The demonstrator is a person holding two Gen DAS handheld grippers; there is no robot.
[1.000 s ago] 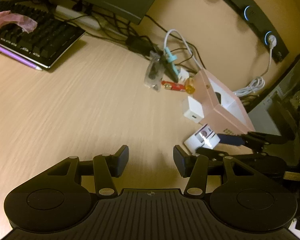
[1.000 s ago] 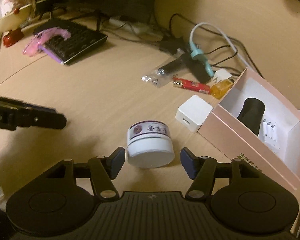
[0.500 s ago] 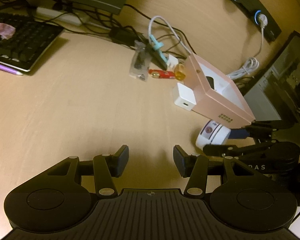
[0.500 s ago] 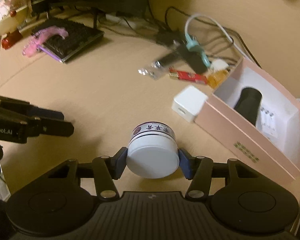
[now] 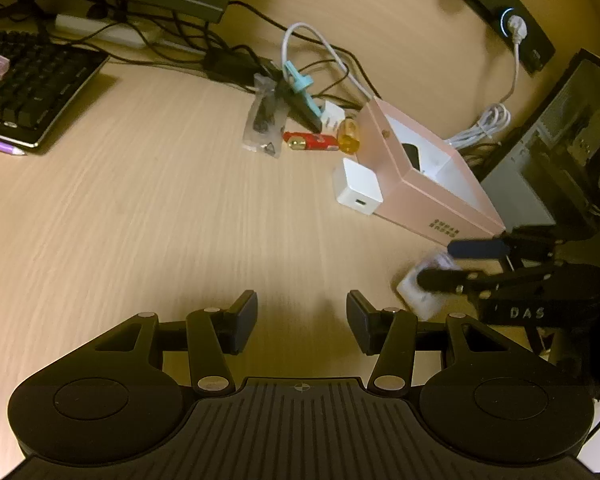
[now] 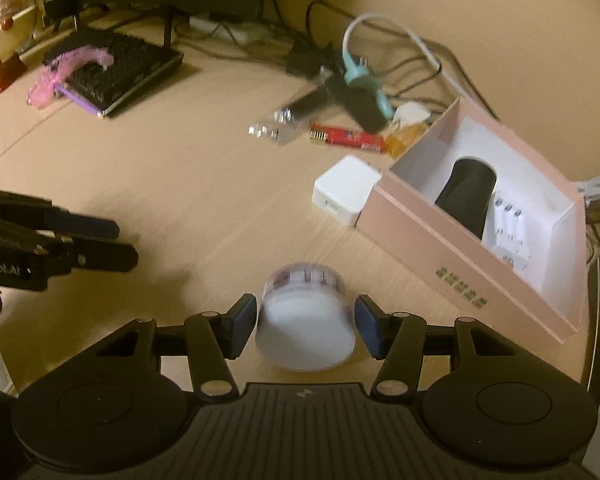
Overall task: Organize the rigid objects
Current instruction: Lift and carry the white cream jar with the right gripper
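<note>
My right gripper (image 6: 306, 320) is shut on a white round jar (image 6: 306, 320) with a printed label and holds it off the desk, tilted. The jar also shows in the left wrist view (image 5: 422, 288), between the right gripper's fingers (image 5: 476, 246). A pink open box (image 6: 480, 232) stands to the right of it; a black cylinder (image 6: 466, 192) and a white plug lie inside. My left gripper (image 5: 302, 316) is open and empty above bare desk; it shows at the left of the right wrist view (image 6: 92, 240).
A white charger cube (image 6: 344, 194) sits against the box's left end. A red battery (image 6: 346, 138), an amber vial (image 6: 406, 140), a clear bag (image 6: 284, 124), a teal clip (image 6: 364, 78) and cables lie behind. A black keyboard (image 6: 116, 68) is at far left.
My right gripper moved in around the jar, shut on it and lifted it toward the box. My left gripper swung slightly and stayed open.
</note>
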